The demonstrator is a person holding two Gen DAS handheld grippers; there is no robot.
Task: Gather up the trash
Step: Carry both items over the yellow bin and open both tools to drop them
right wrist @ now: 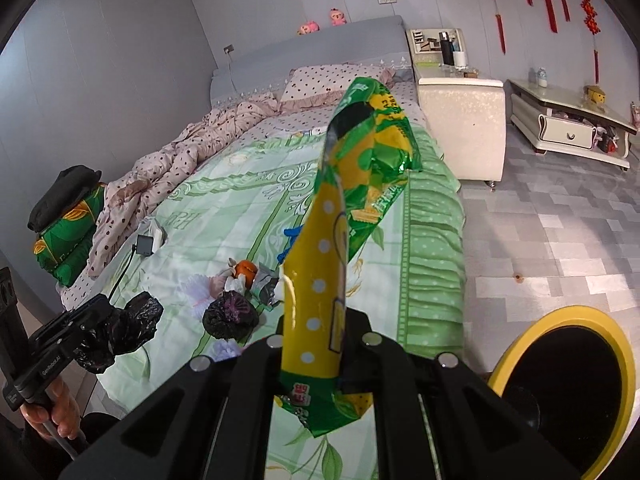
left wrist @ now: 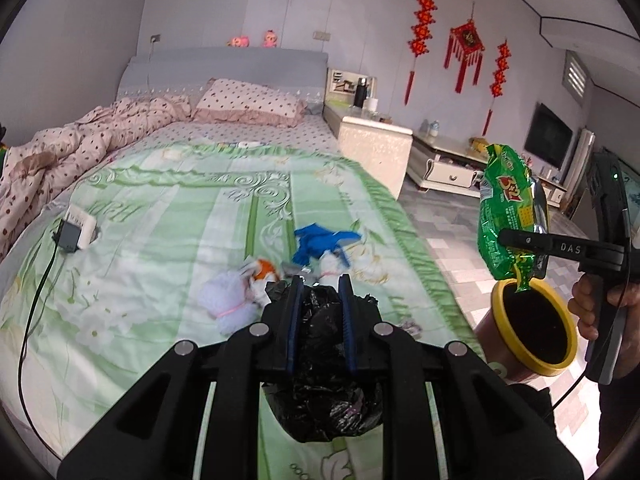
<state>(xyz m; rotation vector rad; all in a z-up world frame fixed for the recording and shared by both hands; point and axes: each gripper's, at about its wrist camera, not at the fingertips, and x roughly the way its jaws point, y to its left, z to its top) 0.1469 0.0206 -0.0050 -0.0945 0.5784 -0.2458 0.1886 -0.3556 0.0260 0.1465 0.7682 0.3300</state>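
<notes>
My left gripper (left wrist: pixel 321 294) is shut on a crumpled black plastic bag (left wrist: pixel 324 404), held above the green bedspread (left wrist: pixel 168 216). Out to the right, my right gripper (left wrist: pixel 520 242) is shut on a green snack wrapper (left wrist: pixel 506 204) that hangs just over a bin with a yellow rim (left wrist: pixel 554 370). In the right wrist view the green and yellow wrapper (right wrist: pixel 360 184) stands up between the fingers of my right gripper (right wrist: pixel 316 332) and hides them. The bin (right wrist: pixel 560 313) stands at the lower right there. At the left, my left gripper (right wrist: pixel 86 326) carries the black bag (right wrist: pixel 134 320).
Trash lies on the bed: a blue glove (left wrist: pixel 320 240), an orange scrap (left wrist: pixel 265 270), white tissue (left wrist: pixel 228 304), a second black bag (right wrist: pixel 230 316). A charger (left wrist: pixel 70 234) with its cable lies at left. A white nightstand (left wrist: pixel 376 144) and tiled floor (right wrist: pixel 552 240) are at right.
</notes>
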